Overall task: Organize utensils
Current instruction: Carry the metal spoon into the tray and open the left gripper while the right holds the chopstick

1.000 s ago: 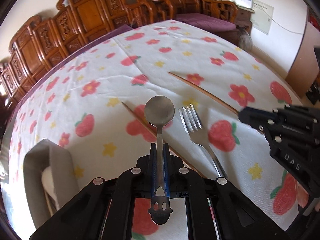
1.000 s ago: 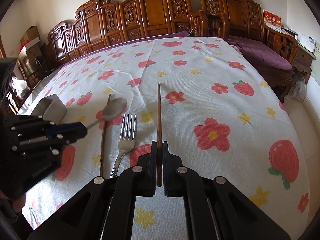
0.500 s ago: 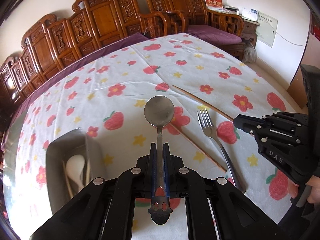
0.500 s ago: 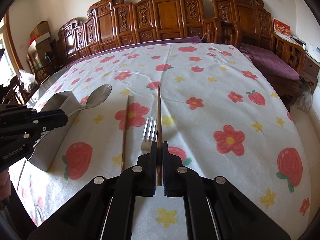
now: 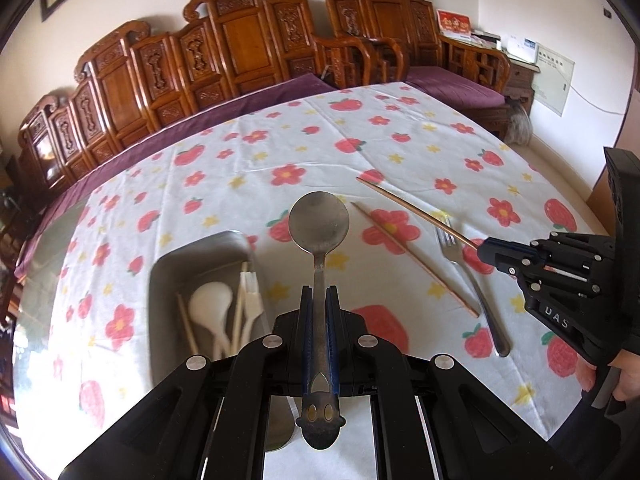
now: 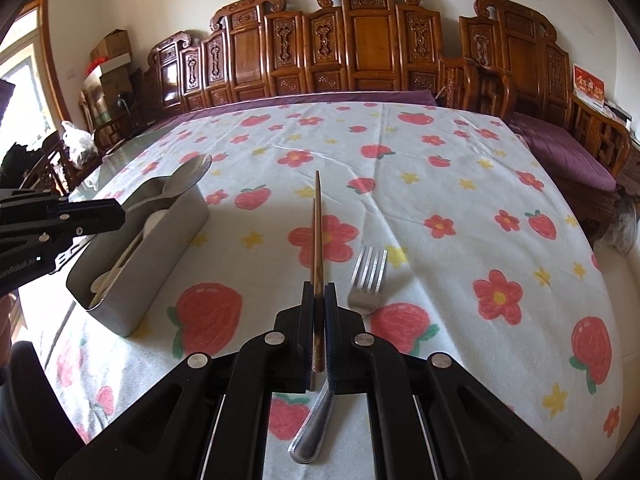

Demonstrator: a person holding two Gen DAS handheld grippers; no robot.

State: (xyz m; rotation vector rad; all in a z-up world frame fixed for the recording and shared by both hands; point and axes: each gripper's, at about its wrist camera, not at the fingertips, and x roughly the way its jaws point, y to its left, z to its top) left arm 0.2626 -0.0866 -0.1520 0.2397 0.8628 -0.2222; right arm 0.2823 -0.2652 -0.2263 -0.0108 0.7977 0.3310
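My left gripper [image 5: 319,294] is shut on a metal spoon [image 5: 319,224], held above the table beside a grey utensil box [image 5: 192,256]; it also shows in the right wrist view [image 6: 120,214]. The box [image 6: 160,236] holds a white spoon [image 5: 210,304] and pale chopsticks. My right gripper [image 6: 318,292] is shut on a brown chopstick [image 6: 317,216], held in the air; it shows in the left wrist view [image 5: 486,246] too. A second chopstick [image 5: 416,258] and a metal fork [image 5: 472,280] lie on the cloth.
The table wears a white cloth with strawberries and flowers [image 6: 440,184]. Carved wooden chairs [image 6: 360,44] line the far edge, with a purple-cushioned bench [image 6: 560,152] at right. The fork [image 6: 366,276] lies just right of my right gripper.
Both grippers have swung left with their utensils. The utensil box has come into fuller view, and the spoon now hangs by its right side. The held chopstick is off the cloth.
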